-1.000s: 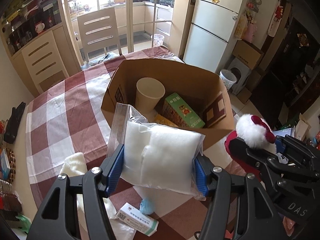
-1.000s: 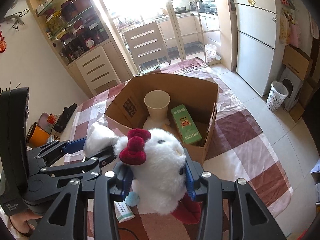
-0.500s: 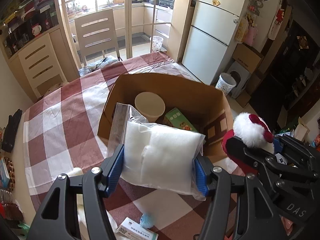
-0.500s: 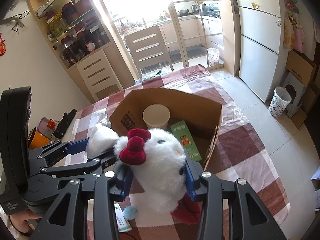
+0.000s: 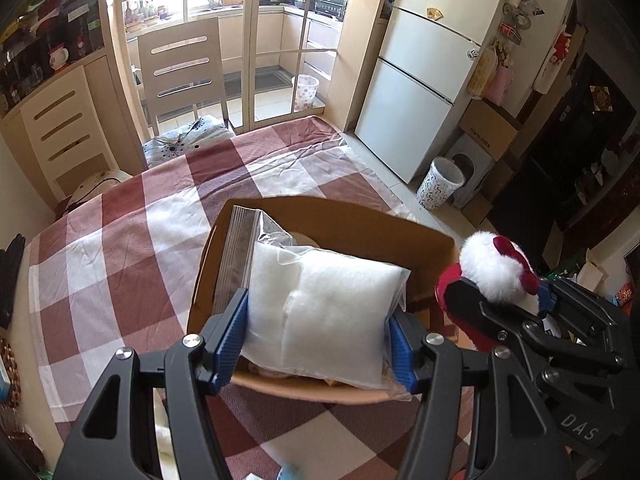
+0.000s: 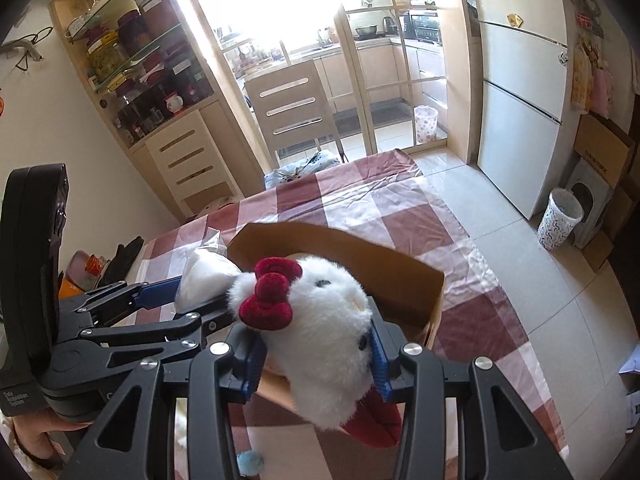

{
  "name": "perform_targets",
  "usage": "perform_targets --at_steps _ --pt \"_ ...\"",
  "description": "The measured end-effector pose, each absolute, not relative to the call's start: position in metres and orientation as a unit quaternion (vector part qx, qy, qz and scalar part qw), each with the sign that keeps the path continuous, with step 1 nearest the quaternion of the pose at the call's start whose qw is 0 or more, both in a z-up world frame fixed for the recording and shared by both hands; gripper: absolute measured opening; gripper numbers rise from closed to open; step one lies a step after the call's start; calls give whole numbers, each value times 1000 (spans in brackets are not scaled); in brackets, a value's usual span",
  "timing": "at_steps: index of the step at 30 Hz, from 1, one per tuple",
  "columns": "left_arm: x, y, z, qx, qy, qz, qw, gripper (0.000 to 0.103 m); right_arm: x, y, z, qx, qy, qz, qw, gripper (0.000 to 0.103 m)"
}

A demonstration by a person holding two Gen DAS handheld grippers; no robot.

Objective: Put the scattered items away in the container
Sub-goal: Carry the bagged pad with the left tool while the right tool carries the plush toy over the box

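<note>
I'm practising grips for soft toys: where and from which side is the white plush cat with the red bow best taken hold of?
Grip the white plush cat with the red bow across its round head, pads on the two cheeks, from behind and below the bow. The right tongs hold it just so above the brown cardboard box; the fur squashes and gives purchase.

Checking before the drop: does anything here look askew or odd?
The cardboard box looks tilted, its near wall leaning. Both loads are gripped squarely: bagged white padding in the left tool, plush toy in the right tool.
</note>
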State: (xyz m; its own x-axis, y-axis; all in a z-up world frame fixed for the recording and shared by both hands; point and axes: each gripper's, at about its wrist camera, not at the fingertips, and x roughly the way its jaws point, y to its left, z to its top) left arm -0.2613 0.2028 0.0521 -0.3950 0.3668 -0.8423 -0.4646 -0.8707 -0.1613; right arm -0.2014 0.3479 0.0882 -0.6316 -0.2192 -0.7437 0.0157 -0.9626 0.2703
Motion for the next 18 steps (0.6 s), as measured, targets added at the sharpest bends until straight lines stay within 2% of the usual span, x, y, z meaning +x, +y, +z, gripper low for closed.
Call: perform_targets --at_steps 18 --pt "-324 218 9 -543 5 801 251 63 -258 362 55 452 -155 -877 53 44"
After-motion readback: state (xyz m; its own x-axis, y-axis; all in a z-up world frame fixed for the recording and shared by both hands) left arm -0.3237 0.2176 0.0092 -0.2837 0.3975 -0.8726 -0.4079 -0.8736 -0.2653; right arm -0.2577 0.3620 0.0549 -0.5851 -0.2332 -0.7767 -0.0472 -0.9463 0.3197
